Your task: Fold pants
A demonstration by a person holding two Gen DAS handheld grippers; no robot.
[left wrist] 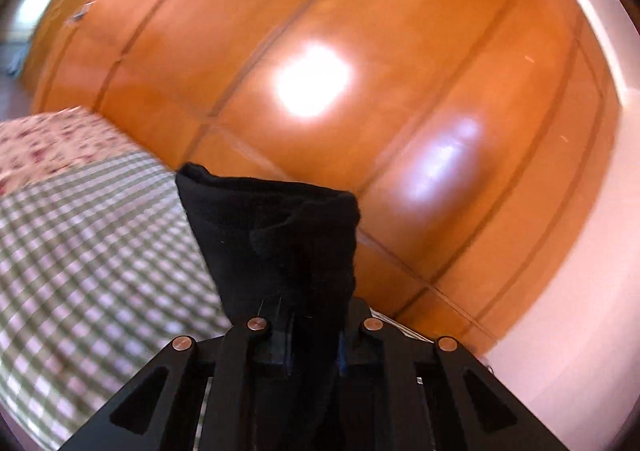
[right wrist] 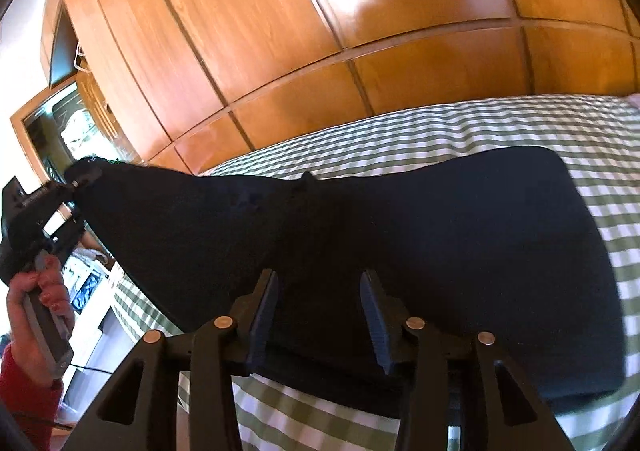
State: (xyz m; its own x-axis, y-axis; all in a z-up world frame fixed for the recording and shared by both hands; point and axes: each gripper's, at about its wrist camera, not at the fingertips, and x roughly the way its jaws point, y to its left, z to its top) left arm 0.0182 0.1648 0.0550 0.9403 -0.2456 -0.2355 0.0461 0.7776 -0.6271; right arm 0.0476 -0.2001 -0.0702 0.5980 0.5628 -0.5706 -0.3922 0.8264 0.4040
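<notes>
The left gripper (left wrist: 308, 335) is clamped tight on a bunched end of the black pants (left wrist: 276, 235), and the cloth stands up out of its jaws in a thick fold. From the right wrist view, that same left gripper (right wrist: 74, 187) sits far left, raised above the bed, pinching the corner of the pants (right wrist: 400, 251) so the fabric rises in a slope toward it. A hand (right wrist: 40, 291) with a red sleeve grips its handle.

The rest of the pants lies spread across the bed (right wrist: 460, 119), which carries a green and white checked cover. The right side of the garment rests flat on the cover, with its far edge fairly straight and its right corner rounded.

The right gripper (right wrist: 320, 319) is wide open, its two ribbed pads apart, hovering over the near edge of the pants with nothing between them.

Behind the bed stands a large glossy wooden wardrobe (right wrist: 320, 31) with panelled doors and bright light reflections. In the left wrist view a floral pillow (left wrist: 60, 139) lies at the far left of the bed, next to the wardrobe (left wrist: 360, 51). That view is blurred.
</notes>
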